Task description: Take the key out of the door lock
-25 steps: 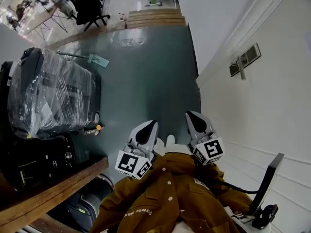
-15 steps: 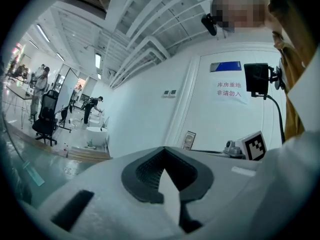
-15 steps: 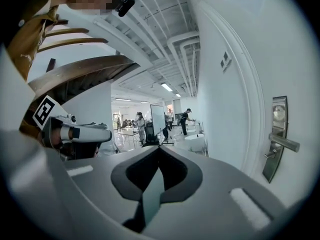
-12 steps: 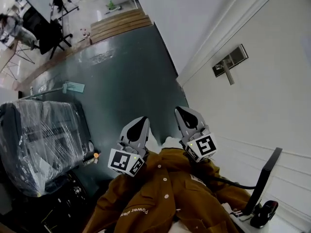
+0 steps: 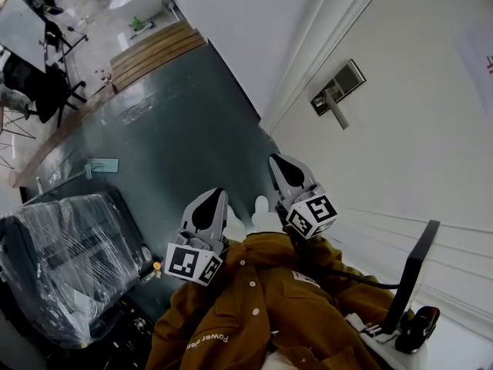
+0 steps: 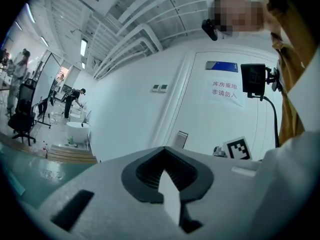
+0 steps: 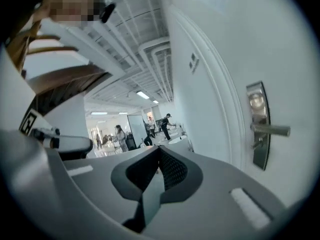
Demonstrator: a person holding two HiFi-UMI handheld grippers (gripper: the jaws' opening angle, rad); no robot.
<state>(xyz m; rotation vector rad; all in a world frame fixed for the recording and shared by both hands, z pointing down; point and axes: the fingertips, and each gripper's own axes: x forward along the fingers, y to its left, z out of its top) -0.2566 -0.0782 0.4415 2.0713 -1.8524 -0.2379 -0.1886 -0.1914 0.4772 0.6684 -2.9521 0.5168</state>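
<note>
While the person stands facing the white door (image 5: 408, 145), both grippers are held low in front of a brown jacket (image 5: 269, 314), well apart from the lock. Left gripper (image 5: 209, 199): jaws together, nothing between them. Right gripper (image 5: 282, 163): jaws likewise closed tip to tip, empty. Lock plate (image 5: 339, 83): narrow polished metal rectangle on the door, at about 1 o'clock from the right gripper in the head view and at 3 o'clock in the right gripper view. Lever handle (image 7: 270, 130) juts sideways from the plate's middle, with a round fitting above it. Key (image 7: 257, 144): small silvery stub sticking out of the plate just below the lever, seated in the lock, too small to make out bow or teeth. From the head view the key cannot be picked out. Dark green floor (image 5: 185, 129) runs off toward 11 o'clock, and a plastic-wrapped bulky item (image 5: 69, 260) sits at 8 o'clock.
</note>
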